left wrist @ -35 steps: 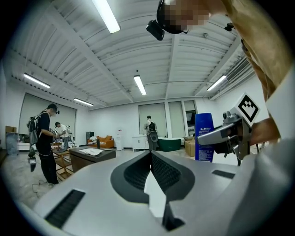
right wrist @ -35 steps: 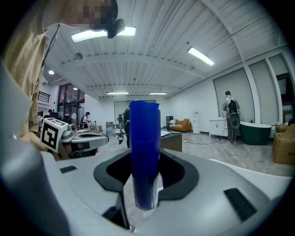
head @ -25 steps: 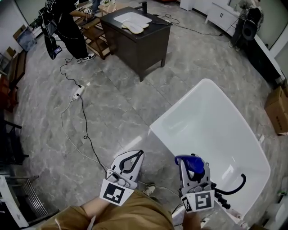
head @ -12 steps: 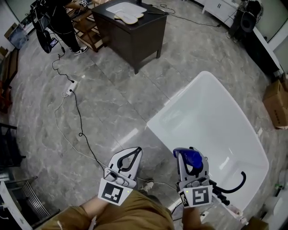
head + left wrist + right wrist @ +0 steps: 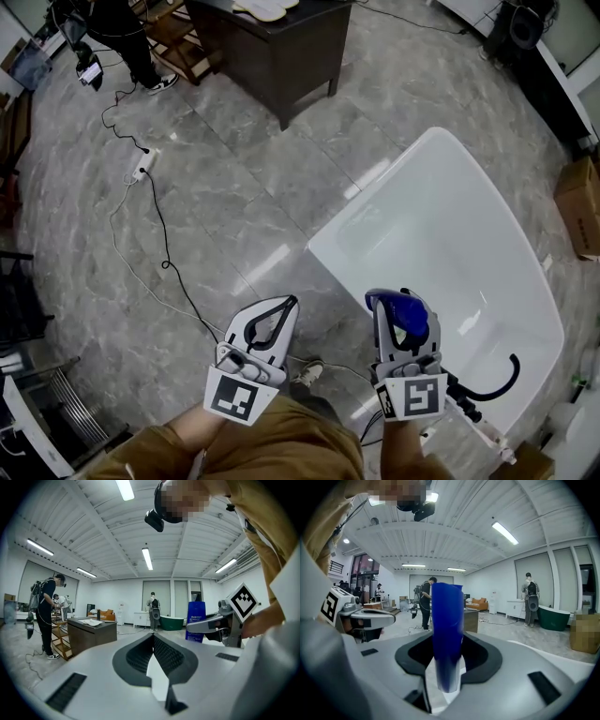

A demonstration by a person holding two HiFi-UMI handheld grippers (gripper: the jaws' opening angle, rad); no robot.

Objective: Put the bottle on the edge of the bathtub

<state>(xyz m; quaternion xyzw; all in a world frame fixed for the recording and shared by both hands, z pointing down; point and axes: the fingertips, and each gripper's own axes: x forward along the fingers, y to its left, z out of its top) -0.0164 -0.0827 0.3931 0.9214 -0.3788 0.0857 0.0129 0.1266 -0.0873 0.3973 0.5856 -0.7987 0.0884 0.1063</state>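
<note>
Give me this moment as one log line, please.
right gripper: shut on blue bottle | left gripper: shut, empty | blue bottle: upright, by bathtub near end | task: not yet on edge

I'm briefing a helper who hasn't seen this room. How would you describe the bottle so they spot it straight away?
Find the big white bathtub on the grey marble floor; by its near side the person holds two grippers. The bottle stands upright in the right gripper: the only deep blue thing there, while the left gripper is shut and empty.
</note>
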